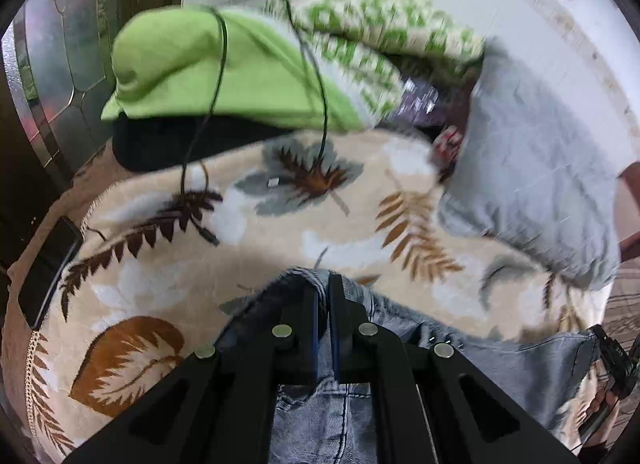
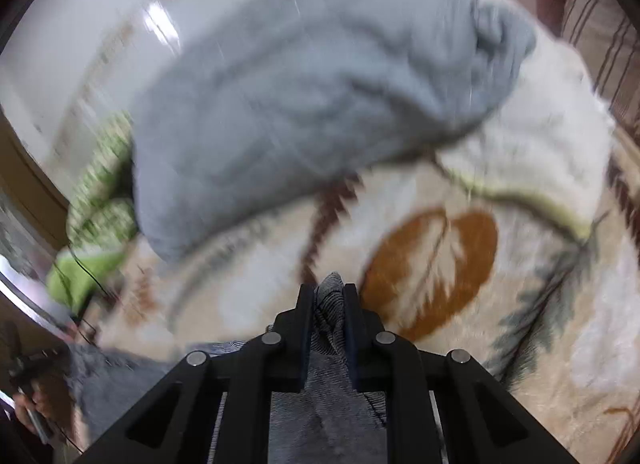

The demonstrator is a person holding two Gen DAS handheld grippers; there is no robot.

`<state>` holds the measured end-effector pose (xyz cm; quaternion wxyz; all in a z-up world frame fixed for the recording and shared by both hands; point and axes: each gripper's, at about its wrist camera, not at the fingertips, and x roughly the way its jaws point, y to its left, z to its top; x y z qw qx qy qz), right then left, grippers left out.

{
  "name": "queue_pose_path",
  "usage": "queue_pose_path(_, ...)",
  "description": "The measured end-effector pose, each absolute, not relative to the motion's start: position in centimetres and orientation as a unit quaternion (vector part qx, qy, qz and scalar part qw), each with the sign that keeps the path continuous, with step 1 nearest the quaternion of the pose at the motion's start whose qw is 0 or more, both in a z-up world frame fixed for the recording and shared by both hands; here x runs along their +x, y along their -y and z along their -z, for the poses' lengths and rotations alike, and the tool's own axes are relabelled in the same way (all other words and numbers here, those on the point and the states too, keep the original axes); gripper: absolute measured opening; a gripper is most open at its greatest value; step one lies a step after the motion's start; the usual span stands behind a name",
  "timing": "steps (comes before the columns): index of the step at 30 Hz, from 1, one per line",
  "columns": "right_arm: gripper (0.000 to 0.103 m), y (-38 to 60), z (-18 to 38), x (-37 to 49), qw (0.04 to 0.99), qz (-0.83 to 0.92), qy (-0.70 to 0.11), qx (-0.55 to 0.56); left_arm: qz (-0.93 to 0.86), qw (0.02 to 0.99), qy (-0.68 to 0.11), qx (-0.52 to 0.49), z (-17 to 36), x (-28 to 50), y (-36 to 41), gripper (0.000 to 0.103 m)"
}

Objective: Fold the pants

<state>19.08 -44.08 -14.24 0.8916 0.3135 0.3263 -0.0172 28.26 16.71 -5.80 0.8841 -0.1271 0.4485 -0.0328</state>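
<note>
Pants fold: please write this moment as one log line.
left gripper: shut on jeans | right gripper: shut on jeans | over leaf-print blanket

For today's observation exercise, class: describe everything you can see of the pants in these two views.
The pants are faded blue-grey denim with visible seams and stitching. The left gripper and right gripper each pinch a bunched fold of them between shut fingers. The cloth hangs slack between the two grips and below them, over the leaf-patterned blanket. Whether it touches the blanket cannot be told.

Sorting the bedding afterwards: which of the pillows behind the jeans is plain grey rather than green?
The grey pillow, lying rightmost on the leaf-print blanket; the plain green pillow and green-checked pillow sit left.
</note>
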Motion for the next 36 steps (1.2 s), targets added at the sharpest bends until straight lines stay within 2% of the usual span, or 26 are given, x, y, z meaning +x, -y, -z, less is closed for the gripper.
queue_pose_path(7,0.015,45.3,10.1,11.5,0.912,0.034,-0.217,0.348,0.068,0.906,-0.382,-0.17,1.3,23.4,-19.4,0.004)
queue_pose_path(10,0.015,45.6,9.8,8.0,0.91,0.024,-0.205,0.359,0.082,0.909,-0.366,-0.184,0.8,20.4,-20.9,0.004)
queue_pose_path(19,0.015,43.0,14.6,-4.0,0.895,0.009,-0.297,0.334,0.109,0.909,-0.347,-0.204,4.5,7.6,-25.2,0.005)
queue_pose_path(25,0.015,42.5,19.5,-10.6,0.869,0.04,-0.37,0.326,0.072,0.882,-0.414,-0.213,11.4,2.2,-27.8,0.005)
queue_pose_path(30,0.015,43.0,22.8,-13.1,0.847,0.048,-0.398,0.348,0.031,0.852,-0.464,-0.239,15.8,0.8,-30.3,0.005)
queue_pose_path(33,0.02,43.1,23.0,-13.3,0.835,0.049,-0.417,0.357,0.032,0.857,-0.457,-0.236,15.1,0.0,-30.6,0.005)
queue_pose_path(36,0.032,44.4,22.0,-13.9,0.825,0.065,-0.415,0.379,0.051,0.877,-0.433,-0.202,12.5,0.1,-29.0,0.005)
